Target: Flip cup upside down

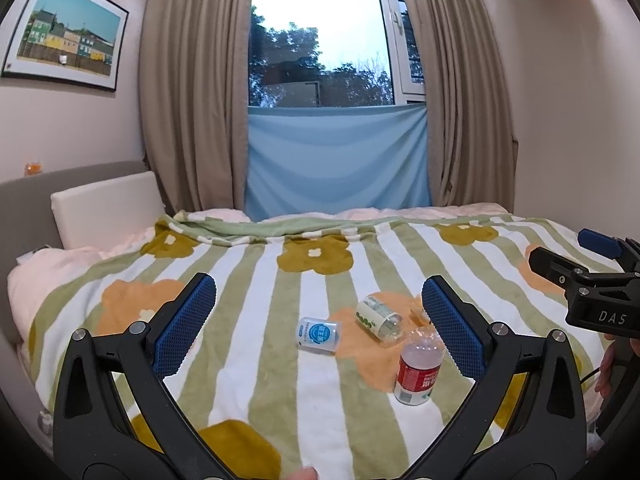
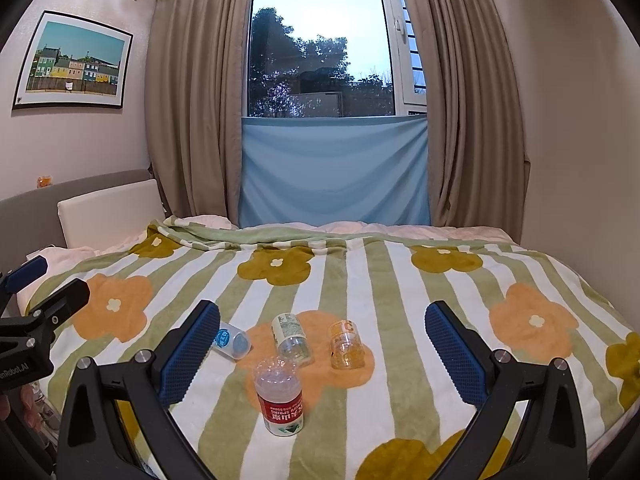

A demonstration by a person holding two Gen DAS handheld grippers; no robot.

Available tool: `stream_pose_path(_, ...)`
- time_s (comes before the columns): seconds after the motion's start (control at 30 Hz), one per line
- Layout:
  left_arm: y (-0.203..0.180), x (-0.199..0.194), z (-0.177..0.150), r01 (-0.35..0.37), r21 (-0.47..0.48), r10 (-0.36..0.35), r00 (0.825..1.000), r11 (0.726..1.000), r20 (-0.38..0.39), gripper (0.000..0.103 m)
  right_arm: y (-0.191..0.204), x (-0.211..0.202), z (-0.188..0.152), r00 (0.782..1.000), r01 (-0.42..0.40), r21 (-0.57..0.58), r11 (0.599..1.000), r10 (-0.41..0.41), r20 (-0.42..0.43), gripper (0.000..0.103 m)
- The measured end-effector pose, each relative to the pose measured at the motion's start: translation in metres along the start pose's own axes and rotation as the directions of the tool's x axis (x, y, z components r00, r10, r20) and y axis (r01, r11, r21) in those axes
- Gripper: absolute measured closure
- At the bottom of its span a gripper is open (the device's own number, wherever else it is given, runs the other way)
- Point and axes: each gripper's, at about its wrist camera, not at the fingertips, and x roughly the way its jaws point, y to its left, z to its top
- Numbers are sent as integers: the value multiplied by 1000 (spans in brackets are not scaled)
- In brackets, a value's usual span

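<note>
Four clear cut-bottle cups rest on a striped flower blanket (image 1: 256,280) (image 2: 400,280). The red-label cup (image 1: 418,372) (image 2: 279,398) stands on end, its label text upside down. The blue-label cup (image 1: 318,335) (image 2: 232,342) and the green-label cup (image 1: 378,316) (image 2: 292,338) lie on their sides. The orange-label cup (image 2: 346,346) also seems to lie on its side; in the left wrist view the finger hides most of this orange-label cup (image 1: 418,315). My left gripper (image 1: 318,284) (image 2: 60,278) and right gripper (image 2: 323,308) (image 1: 560,246) hover open above the bed, holding nothing.
A white cushion (image 1: 108,204) leans on the grey headboard (image 1: 24,208) at the left. Beige curtains (image 1: 188,120) and a blue cloth (image 1: 336,160) hang behind the bed. A wall (image 2: 580,140) stands beside the bed's right edge. A hand (image 1: 608,368) holds the right gripper.
</note>
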Motion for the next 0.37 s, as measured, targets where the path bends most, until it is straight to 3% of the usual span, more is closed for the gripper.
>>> stream_pose_path(0.13,0,0,1,-28,-1,28,1000,1000,14,0,2,0,-1,1000,-2,-4,1000,2,1,0)
stream_pose_path(0.37,3,0,0,-9,-14,10,999,1000,31,0,6,4,-4,1000,-10,4,1000,10,-1,0)
